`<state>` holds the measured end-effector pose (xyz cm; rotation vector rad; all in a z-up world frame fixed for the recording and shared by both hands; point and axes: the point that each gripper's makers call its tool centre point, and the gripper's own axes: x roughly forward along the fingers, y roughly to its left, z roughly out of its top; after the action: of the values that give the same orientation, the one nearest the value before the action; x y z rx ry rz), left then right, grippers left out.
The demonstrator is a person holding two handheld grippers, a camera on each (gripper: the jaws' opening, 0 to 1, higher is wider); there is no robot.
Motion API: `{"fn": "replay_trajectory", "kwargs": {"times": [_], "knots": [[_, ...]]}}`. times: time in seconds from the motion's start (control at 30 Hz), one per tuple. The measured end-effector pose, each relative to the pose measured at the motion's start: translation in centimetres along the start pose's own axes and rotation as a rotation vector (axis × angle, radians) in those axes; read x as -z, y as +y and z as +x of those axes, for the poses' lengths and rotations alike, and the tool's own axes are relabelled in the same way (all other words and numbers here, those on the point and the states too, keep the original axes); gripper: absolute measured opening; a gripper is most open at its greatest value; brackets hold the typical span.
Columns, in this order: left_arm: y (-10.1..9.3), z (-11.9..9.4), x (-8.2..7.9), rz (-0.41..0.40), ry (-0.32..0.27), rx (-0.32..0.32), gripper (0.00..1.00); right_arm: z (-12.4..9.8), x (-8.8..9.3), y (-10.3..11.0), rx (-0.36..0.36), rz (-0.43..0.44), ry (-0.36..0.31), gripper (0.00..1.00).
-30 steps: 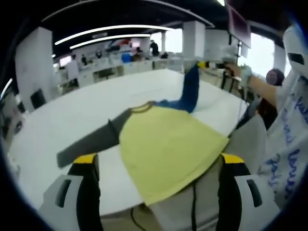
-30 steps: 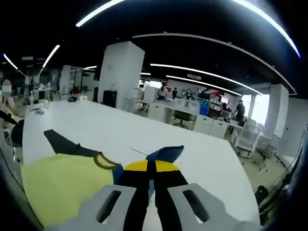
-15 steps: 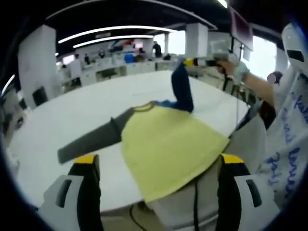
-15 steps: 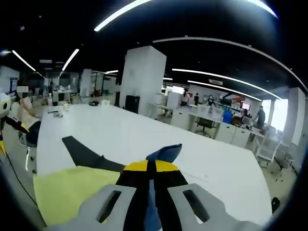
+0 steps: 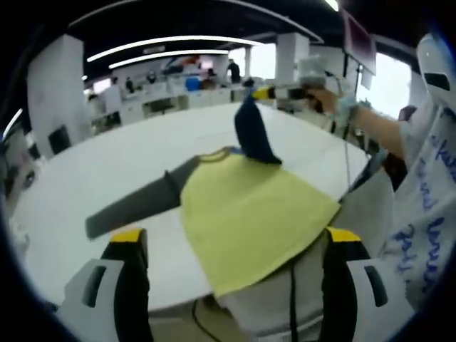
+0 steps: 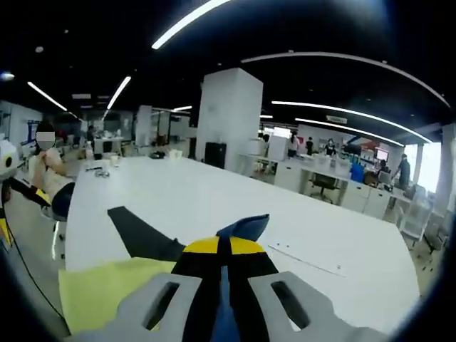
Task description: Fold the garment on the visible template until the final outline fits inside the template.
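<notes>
Your right gripper (image 6: 224, 249) is clenched on the end of the blue sleeve (image 5: 253, 132), with the cuff poking out past the jaw tips, and you hold it lifted above the shirt (image 5: 256, 214), which lies flat on the white table (image 5: 107, 160) with its yellow body toward you. The sleeve hangs from the tips down to the collar end of the body, so its long axis runs nearly upright; the fold it needs goes inward, toward the grey sleeve (image 5: 135, 203) stretched out flat on the far side. Your left gripper (image 5: 235, 246) hangs at the near table edge with its jaws released and wide apart, holding nothing, and it is the nearer one to that grey sleeve. A thin line on the tabletop may be the template; you can't be sure from here.
</notes>
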<state>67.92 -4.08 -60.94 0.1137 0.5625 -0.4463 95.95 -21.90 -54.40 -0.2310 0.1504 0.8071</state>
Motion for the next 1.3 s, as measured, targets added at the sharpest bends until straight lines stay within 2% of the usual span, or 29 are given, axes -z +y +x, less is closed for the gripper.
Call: {"fn": "replay_trajectory", "kwargs": {"times": [0.7, 1.03, 1.3], "knots": [[0.2, -0.1, 0.8, -0.028, 0.016, -0.013, 0.98, 4.5, 0.5, 2.5, -0.063, 0.043, 0.006, 0.03], [0.5, 0.1, 1.0, -0.037, 0.022, -0.016, 0.98, 6.2, -0.3, 3.0, -0.051, 0.078, -0.023, 0.03], [0.6, 0.2, 1.0, -0.039, 0.027, -0.012, 0.98, 7.3, 0.7, 4.9, -0.086, 0.075, -0.002, 0.03]]}}
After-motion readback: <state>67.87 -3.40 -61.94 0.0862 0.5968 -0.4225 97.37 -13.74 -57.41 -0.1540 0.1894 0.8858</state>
